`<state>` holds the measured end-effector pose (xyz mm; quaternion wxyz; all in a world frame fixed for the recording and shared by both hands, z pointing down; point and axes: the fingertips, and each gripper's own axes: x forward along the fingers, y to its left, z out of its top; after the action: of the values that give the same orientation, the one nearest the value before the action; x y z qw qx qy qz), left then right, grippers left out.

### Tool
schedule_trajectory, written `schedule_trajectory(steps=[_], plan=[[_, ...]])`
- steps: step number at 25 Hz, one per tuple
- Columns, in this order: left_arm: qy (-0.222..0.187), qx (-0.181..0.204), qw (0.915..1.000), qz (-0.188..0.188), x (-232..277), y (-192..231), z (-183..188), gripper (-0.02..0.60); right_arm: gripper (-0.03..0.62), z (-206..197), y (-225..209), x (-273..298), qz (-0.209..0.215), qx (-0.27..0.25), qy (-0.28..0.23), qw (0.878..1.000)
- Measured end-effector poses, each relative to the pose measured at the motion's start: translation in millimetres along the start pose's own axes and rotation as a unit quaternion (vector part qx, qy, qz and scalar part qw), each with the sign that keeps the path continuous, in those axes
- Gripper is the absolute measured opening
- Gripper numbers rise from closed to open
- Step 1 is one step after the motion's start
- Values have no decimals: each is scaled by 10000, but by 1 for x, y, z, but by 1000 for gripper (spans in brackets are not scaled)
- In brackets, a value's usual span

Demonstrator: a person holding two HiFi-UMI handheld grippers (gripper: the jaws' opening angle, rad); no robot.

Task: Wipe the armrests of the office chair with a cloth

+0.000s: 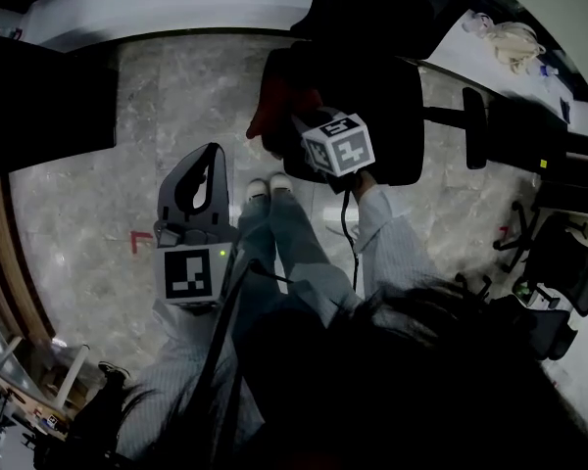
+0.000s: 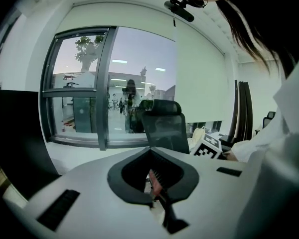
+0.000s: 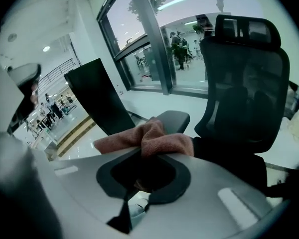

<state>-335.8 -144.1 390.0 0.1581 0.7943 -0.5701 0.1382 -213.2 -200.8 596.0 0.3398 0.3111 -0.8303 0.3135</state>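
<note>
Where the pink cloth (image 3: 150, 139) bunches at centre frame in the right gripper view, the right gripper (image 3: 148, 152) has its jaws clamped on it. Cloth sits just before the armrest (image 3: 172, 119); contact unclear. Office chair (image 3: 244, 78) fills upper right. Left gripper (image 1: 212, 155), left of centre in head view: jaws together, empty, well apart from cloth

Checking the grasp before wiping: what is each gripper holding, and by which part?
The right gripper holds the pink cloth, jaws shut on a bunched fold of it. The left gripper holds nothing; its jaws are together.
</note>
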Motion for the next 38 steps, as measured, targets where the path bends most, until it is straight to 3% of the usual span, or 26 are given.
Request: schedule_trajectory(steps=[6, 11, 15, 21, 27, 31, 38], plan=[[174, 5, 9997, 183, -5, 16, -15, 4, 25, 72, -70, 49, -590, -85, 2, 9982], [173, 52, 9995, 265, -7, 26, -12, 4, 25, 102, -96, 67, -1029, -7, 4, 9947], [187, 120, 9995, 226, -8, 22, -13, 4, 23, 83, -71, 57, -639, -58, 17, 9979], [174, 253, 9995, 70, 3, 13, -8, 4, 25, 7, 3, 8, 111, -163, 68, 9998], [101, 408, 9991, -56, 10, -4, -1, 5, 25, -50, 44, -33, 367, -76, -264, 9989], [75, 459, 9989, -84, 9, -16, -3, 3, 25, -46, 26, -31, 186, -30, -370, 9991], [150, 349, 9992, 78, -5, -14, -10, 3, 25, 11, -56, 5, -496, 195, -358, 9979]])
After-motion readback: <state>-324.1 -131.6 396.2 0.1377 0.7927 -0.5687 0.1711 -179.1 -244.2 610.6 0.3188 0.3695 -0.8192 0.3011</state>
